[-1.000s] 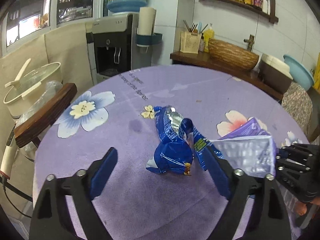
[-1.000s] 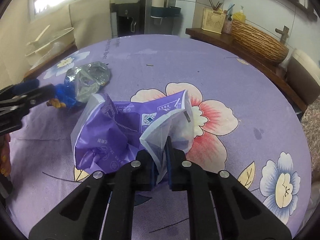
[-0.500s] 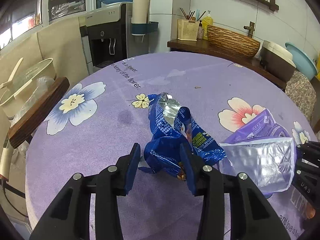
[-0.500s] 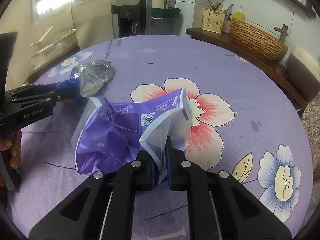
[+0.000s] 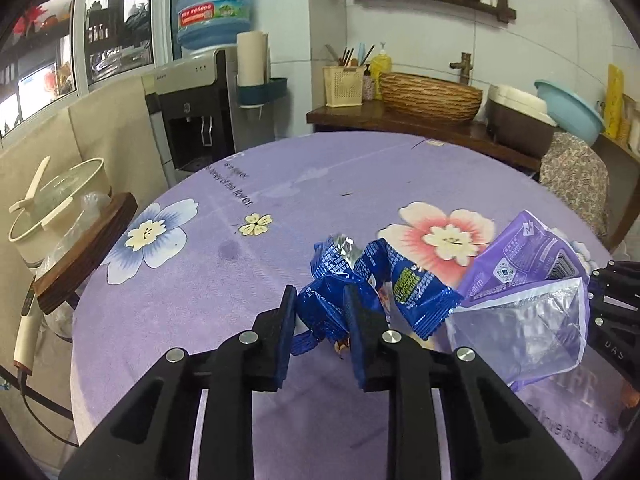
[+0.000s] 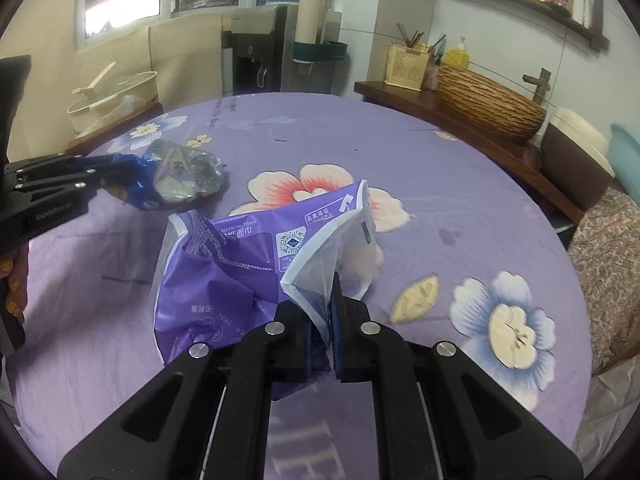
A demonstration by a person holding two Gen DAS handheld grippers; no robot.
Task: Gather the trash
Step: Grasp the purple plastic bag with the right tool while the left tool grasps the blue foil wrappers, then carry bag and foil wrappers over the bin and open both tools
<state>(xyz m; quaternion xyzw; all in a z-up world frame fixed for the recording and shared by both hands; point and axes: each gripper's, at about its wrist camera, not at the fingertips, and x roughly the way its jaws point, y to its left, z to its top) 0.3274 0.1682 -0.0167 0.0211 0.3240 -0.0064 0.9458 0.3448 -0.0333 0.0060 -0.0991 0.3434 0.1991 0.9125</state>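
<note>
Both wrappers pinched, slip risk on each.
Left gripper (image 5: 320, 306): jaws closing on the crumpled blue wrapper (image 5: 360, 280), which bulges between them just left of the purple tissue bag (image 6: 248, 264); only a wad is caught, so the loose foil tail could snag that bag or pull free on lifting. Right gripper (image 6: 320, 312): jaws pressed together on 1 thin clear corner of the bag, over the surface (image 6: 440, 200); slick film may slide out or tear.
</note>
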